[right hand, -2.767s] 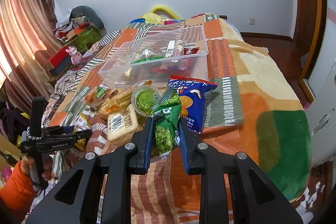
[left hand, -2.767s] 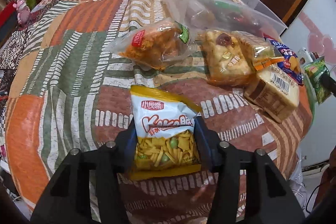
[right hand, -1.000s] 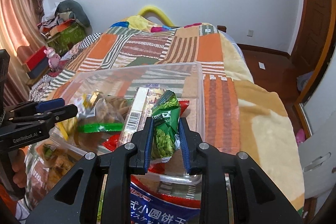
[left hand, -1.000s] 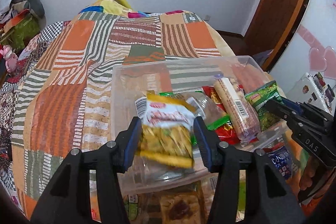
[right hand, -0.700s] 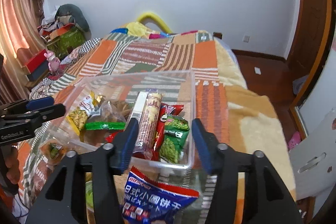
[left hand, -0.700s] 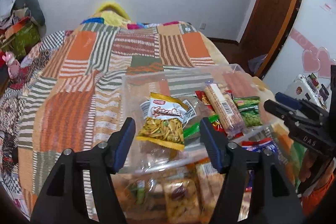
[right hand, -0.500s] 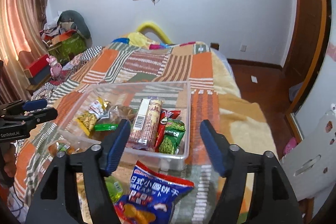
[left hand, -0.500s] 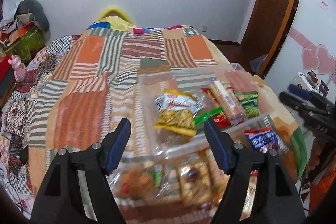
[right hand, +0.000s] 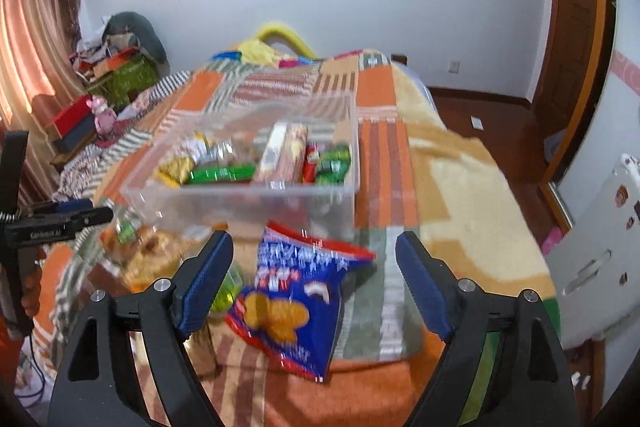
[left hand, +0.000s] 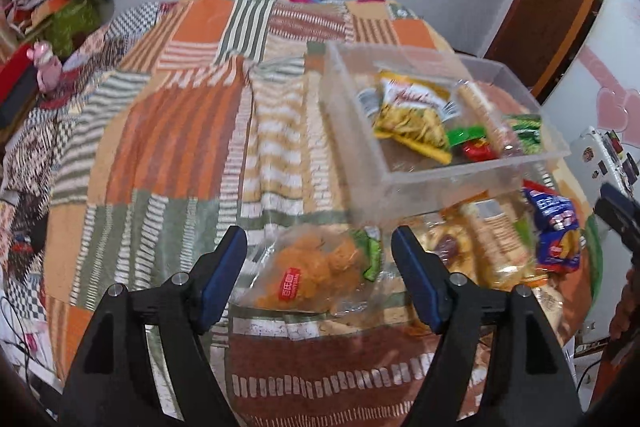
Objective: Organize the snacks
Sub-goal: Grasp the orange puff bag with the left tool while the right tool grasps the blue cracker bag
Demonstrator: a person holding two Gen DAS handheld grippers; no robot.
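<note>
A clear plastic bin (left hand: 472, 173) (right hand: 240, 205) stands on the patchwork bed and holds the yellow snack bag (left hand: 412, 115), the green pea bag (right hand: 334, 163) and other packets. My left gripper (left hand: 320, 279) is open, its fingers on either side of a clear bag of orange fried snack (left hand: 316, 277) lying in front of the bin. My right gripper (right hand: 316, 287) is open above a blue biscuit bag (right hand: 292, 301) on the blanket. More wrapped cakes (left hand: 480, 247) lie between the two.
The patchwork blanket (left hand: 192, 131) covers the bed. A white cabinet (right hand: 600, 227) stands at the right, past the bed's edge. Clutter and a pink toy (right hand: 102, 117) lie at the far left. The other hand-held gripper (right hand: 52, 223) shows at the left.
Both grippers let go of their bags into the bin, opened wide and drew back. The left now straddles the orange snack bag, and the right hangs over the blue biscuit bag.
</note>
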